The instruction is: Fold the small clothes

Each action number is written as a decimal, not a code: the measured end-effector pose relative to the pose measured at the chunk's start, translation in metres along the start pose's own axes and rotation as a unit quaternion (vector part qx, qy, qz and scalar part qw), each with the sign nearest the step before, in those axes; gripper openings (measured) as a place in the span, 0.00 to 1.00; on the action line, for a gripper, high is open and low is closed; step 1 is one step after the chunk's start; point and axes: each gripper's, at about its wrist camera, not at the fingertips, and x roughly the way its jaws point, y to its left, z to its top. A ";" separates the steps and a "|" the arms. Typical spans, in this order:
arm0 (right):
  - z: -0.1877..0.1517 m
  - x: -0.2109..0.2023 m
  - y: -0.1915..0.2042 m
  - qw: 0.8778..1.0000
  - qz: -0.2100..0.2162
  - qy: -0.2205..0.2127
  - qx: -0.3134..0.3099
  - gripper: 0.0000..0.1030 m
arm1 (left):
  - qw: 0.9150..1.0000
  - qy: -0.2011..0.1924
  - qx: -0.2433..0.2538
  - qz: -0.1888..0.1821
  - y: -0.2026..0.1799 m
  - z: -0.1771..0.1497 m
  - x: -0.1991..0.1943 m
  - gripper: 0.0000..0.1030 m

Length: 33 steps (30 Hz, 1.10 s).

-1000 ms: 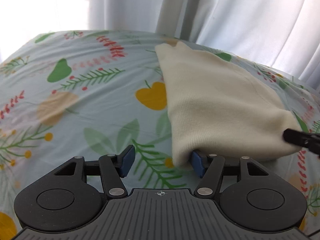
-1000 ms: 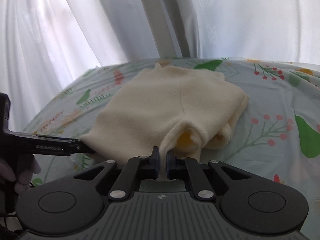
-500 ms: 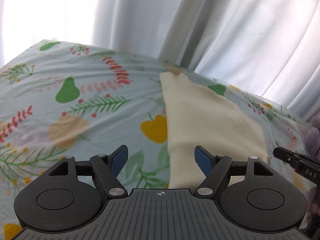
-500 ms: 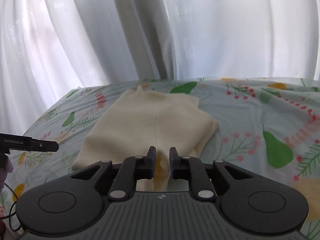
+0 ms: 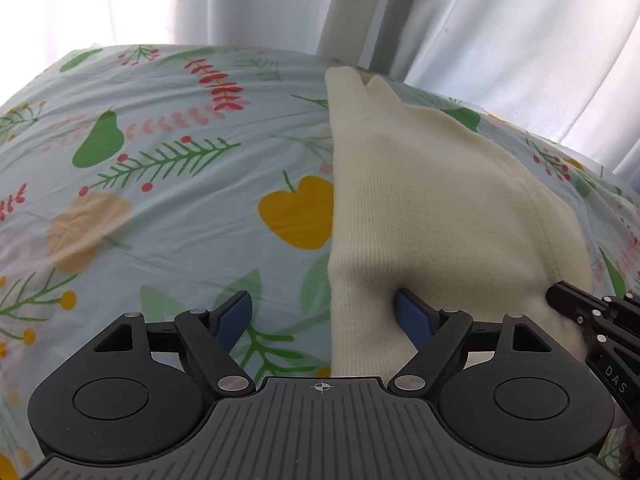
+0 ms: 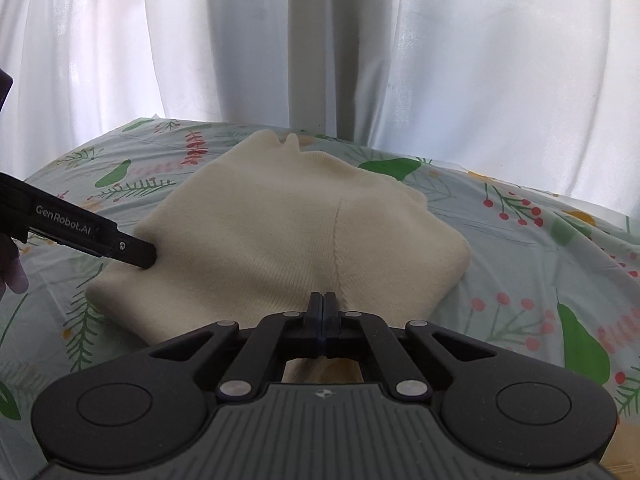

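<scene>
A cream knitted garment [image 5: 432, 208] lies folded flat on the floral bed sheet [image 5: 160, 208]. My left gripper [image 5: 324, 312] straddles its near left edge, jaws opening wide. The right pad [image 5: 412, 312] dents the knit from above and the left one hovers over bare sheet. In the right wrist view the garment [image 6: 280, 232] shows a centre seam, and my right gripper [image 6: 324, 300] is shut with its tips resting on the near edge by that seam. No cloth shows between its pads. The left gripper's finger [image 6: 136, 252] touches the garment's left side.
White curtains [image 6: 440, 60] hang close behind the bed's far edge. Patterned sheet lies bare to the left [image 5: 120, 160] and right [image 6: 540, 260] of the garment. A person's hand [image 6: 12, 276] shows at the left edge.
The right gripper let go of the pinched fold of cloth, then shut again with nothing in it. The left jaws spread wider. The garment now lies flatter on the bed.
</scene>
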 end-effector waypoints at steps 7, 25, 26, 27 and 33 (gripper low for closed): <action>0.001 -0.003 0.004 0.999 -0.012 0.026 -0.018 0.00 | 1.000 0.010 0.007 0.003 0.001 -0.001 -0.003 0.82; 0.056 0.050 0.007 0.998 -0.065 0.013 -0.018 0.07 | 0.999 -0.019 0.022 0.034 -0.018 0.053 0.005 0.80; 0.056 0.050 0.005 0.997 -0.069 0.015 -0.010 0.07 | 0.999 -0.020 0.024 0.030 -0.021 0.054 0.009 0.81; 0.055 0.051 0.004 0.997 -0.078 0.014 -0.003 0.07 | 0.999 -0.021 0.029 0.028 -0.024 0.054 0.013 0.83; 0.051 0.045 -0.011 0.993 -0.104 0.015 0.055 0.17 | 1.000 -0.008 0.007 0.011 -0.017 0.048 0.022 0.94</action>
